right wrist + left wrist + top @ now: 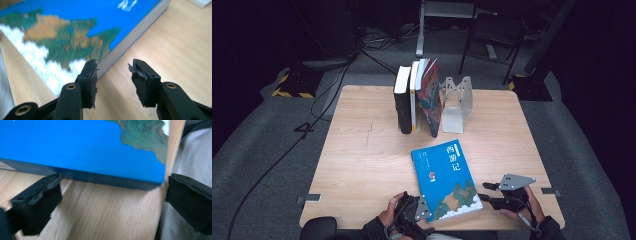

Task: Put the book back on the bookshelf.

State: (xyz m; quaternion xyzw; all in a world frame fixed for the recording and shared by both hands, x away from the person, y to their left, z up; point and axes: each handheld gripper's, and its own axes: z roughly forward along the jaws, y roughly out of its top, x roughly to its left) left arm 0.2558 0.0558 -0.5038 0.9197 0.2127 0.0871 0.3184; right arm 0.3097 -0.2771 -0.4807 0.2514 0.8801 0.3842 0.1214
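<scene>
While the blue book (446,179) lies flat on the surface (362,150), both tools stand released. The left tool (424,210) sits at its seven o'clock, the right tool (486,192) at four.

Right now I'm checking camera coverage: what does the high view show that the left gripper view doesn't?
High view alone: upright books beside a metal bookend, and the right claw.

Left gripper view alone: the blue book's dark lower edge close up, between its wide-open left claw.

Both: the blue book flat on the wooden table.
</scene>
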